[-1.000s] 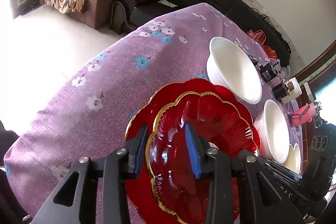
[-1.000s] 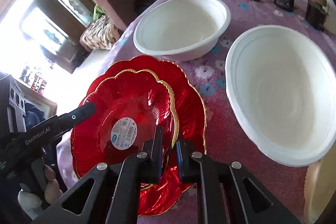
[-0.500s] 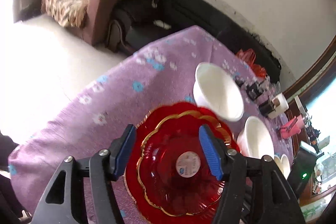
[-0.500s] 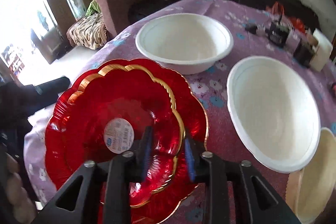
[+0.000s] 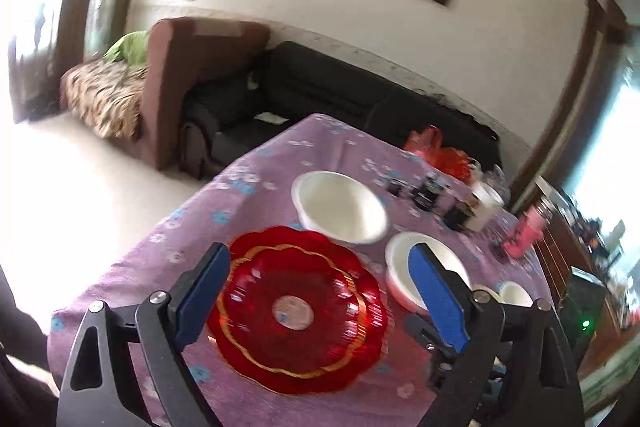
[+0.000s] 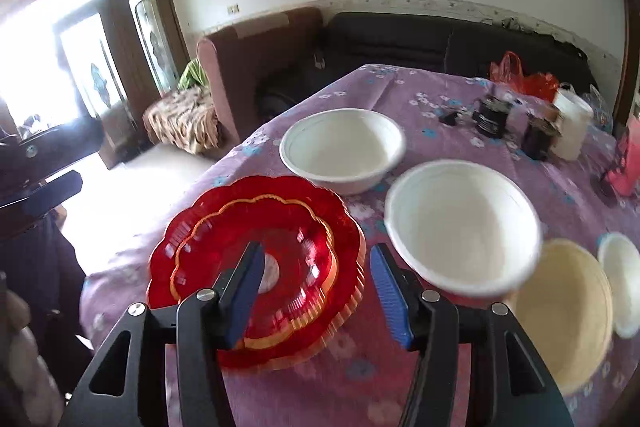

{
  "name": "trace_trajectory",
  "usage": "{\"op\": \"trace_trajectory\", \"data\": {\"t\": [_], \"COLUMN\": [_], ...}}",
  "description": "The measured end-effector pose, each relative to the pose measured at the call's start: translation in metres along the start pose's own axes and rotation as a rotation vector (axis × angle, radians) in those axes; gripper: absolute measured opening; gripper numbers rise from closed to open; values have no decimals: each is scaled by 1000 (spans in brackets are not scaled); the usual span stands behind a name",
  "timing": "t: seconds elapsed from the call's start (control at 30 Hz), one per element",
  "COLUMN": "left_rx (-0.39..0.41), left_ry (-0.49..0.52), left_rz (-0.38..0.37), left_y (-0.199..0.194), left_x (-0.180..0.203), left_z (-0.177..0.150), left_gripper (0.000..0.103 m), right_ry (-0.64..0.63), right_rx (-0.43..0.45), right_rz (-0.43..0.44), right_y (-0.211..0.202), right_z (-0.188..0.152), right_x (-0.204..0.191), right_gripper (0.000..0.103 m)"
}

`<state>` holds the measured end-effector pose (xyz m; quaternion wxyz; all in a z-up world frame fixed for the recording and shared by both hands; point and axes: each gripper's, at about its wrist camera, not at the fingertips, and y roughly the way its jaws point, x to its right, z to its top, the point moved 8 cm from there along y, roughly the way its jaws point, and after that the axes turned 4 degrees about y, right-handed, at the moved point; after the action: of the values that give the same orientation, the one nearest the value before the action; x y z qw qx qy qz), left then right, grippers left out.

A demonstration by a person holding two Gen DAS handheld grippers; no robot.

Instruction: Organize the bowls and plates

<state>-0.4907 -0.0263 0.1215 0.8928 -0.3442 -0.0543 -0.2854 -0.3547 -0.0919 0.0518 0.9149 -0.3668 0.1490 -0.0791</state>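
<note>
Two red scalloped glass plates with gold rims lie stacked, the smaller one (image 5: 296,307) (image 6: 256,247) on the larger one (image 5: 360,351) (image 6: 336,211), on the purple flowered tablecloth (image 5: 280,155). Two white bowls stand apart behind them: a far one (image 5: 340,205) (image 6: 342,149) and a nearer one (image 5: 400,263) (image 6: 460,227). A cream bowl (image 6: 568,303) and a small white bowl (image 6: 622,283) sit at the right. My left gripper (image 5: 318,299) is open and empty, raised above the plates. My right gripper (image 6: 316,289) is open and empty, above the stack's near edge.
Dark jars (image 6: 492,117), a white container (image 6: 572,125), a pink object (image 5: 524,233) and a red bag (image 6: 524,77) stand at the table's far right. A black sofa (image 5: 360,95) and a brown armchair (image 5: 200,67) lie beyond the table. The table's left edge drops to the floor.
Both grippers let go of the small red plate, opened wide and lifted up and back. The small plate now rests on the large one.
</note>
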Motion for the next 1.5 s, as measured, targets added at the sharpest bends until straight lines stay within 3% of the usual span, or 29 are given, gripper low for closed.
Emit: {"op": "trace_trajectory", "data": {"t": [0.2, 0.4, 0.53, 0.7, 0.97, 1.17, 1.23, 1.4, 1.5], "left_rx": [-41, -127, -191, -237, -291, -304, -311, -314, -346], "left_ry": [88, 145, 168, 201, 251, 324, 340, 377, 395], "left_rz": [-73, -124, -137, -123, -130, -206, -243, -308, -344], "left_y": [10, 32, 47, 60, 68, 73, 79, 104, 128], "left_x": [49, 93, 111, 124, 143, 185, 204, 255, 288], "left_z": [-39, -66, -88, -105, -110, -97, -87, -61, -60], "left_gripper": [91, 91, 91, 91, 91, 91, 91, 91, 91], "right_ry": [126, 357, 441, 520, 591, 685, 675, 654, 657], "right_rx": [38, 65, 102, 91, 93, 76, 60, -7, -6], "right_rz": [-124, -275, -307, -260, -299, -325, -332, -319, -313], "right_y": [-63, -120, -140, -131, -113, -95, -85, -61, -62], "right_z": [-24, -49, -59, -67, -63, -58, -56, -63, -67], "right_x": [100, 221, 260, 282, 312, 352, 356, 356, 361], "right_gripper": [61, 61, 61, 61, 61, 61, 54, 24, 14]}}
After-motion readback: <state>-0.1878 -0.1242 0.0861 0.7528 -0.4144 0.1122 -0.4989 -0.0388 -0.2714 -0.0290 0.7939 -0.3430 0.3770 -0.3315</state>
